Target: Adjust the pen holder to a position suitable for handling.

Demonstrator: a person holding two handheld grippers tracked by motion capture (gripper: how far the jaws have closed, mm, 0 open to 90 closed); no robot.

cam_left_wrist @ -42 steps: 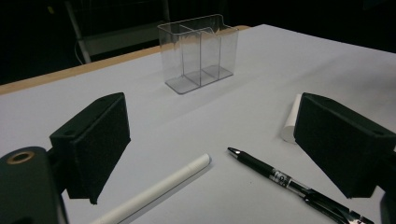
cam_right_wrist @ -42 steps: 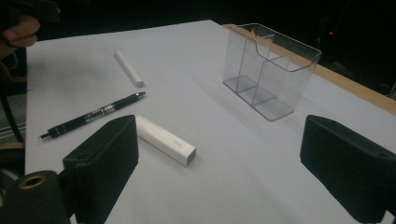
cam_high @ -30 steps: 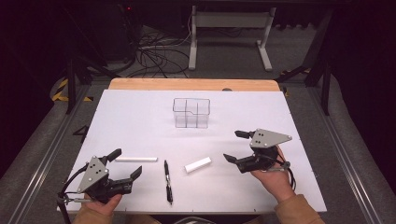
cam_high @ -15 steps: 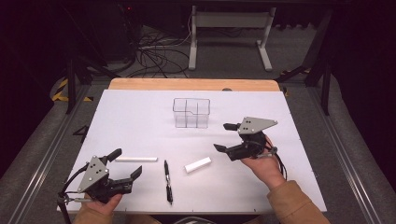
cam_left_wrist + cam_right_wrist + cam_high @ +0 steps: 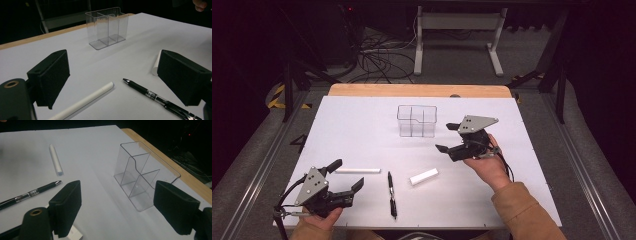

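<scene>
**Both tongs spread and empty, pens flat on the table**

Your right gripper (image 5: 451, 138) sits right of centre in the high view, held off the white table (image 5: 362, 130), jaws spread wide with nothing between them. Your hand under it hides most of the body; the grey plate on top covers the rest. It hangs just right of the clear organizer (image 5: 417, 120), apart from it. In the right gripper view the organizer (image 5: 142, 177) stands upright right of centre, its near right corner cut off behind the right jaw. Three compartments can be made out; all look bare, though the clear walls make that hard to judge.

Your left gripper (image 5: 346, 176) is at the lower left of the high view, near the table's front edge, jaws also spread and holding nothing. Its cable trails off the bottom edge.

The short white piece (image 5: 423, 176) lies low in the centre of the high view, well below the right gripper. In the left gripper view only its end peeks out beside the right jaw; in the right gripper view it is a sliver at the bottom edge.

The black pen (image 5: 391, 193) lies between the grippers, tip pointing up the frame. The long white stick (image 5: 357, 171) lies just above the left gripper, its left end hidden behind the jaw. Whether it is a pen or chalk is not clear.
</scene>
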